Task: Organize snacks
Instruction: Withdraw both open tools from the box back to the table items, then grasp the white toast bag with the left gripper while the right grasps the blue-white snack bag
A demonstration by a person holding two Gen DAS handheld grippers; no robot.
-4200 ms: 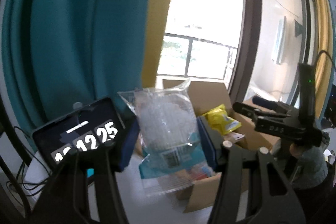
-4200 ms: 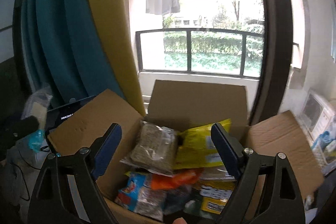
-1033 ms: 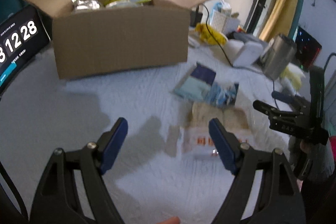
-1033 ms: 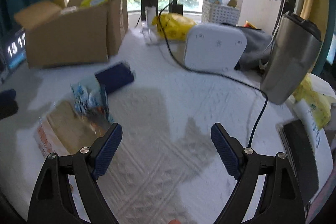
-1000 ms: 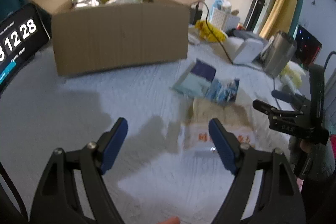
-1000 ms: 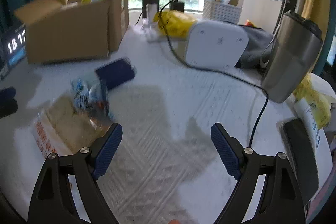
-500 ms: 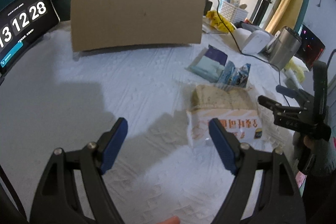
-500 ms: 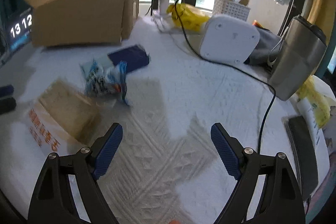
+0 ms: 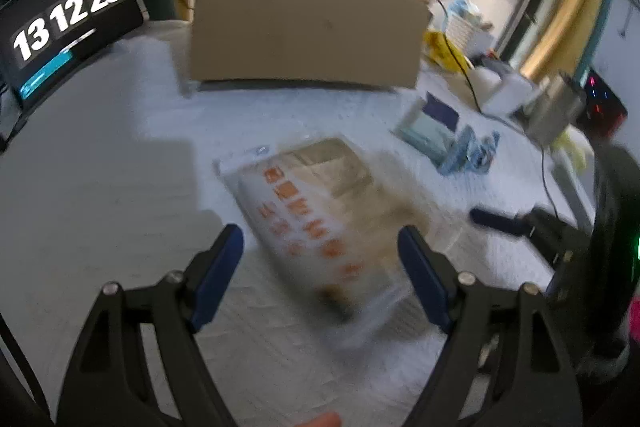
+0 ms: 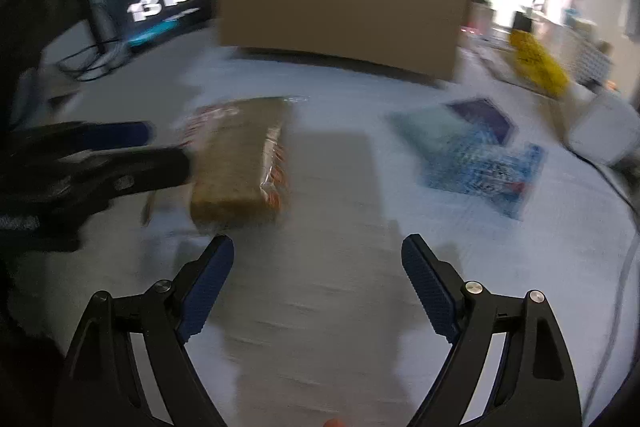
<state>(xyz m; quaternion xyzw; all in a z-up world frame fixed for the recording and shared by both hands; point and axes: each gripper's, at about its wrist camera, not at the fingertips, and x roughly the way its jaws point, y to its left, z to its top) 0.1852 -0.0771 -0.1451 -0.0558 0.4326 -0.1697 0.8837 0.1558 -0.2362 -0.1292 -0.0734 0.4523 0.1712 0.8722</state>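
On the far left of the white textured worktop (image 9: 120,155) leans a dark screen (image 9: 68,23) with large white digits. Next along, the left tool (image 9: 320,255) tilts steeply downward, its blue ribbed pads spread wide with nothing gripped; the clear plastic cracker pack (image 9: 320,211) with orange lettering lies flat on the worktop, showing between them, blurred. Behind stands an open brown cardboard box (image 9: 304,35), flaps up, snack bags showing at its top. Rightward, the right tool (image 10: 318,259) also angles down, its pads wide apart over bare worktop, empty. Beyond it lie a crinkled blue snack packet (image 10: 484,167) and a flat dark-blue pouch (image 10: 480,115), touching each other, well apart from the cracker pack.
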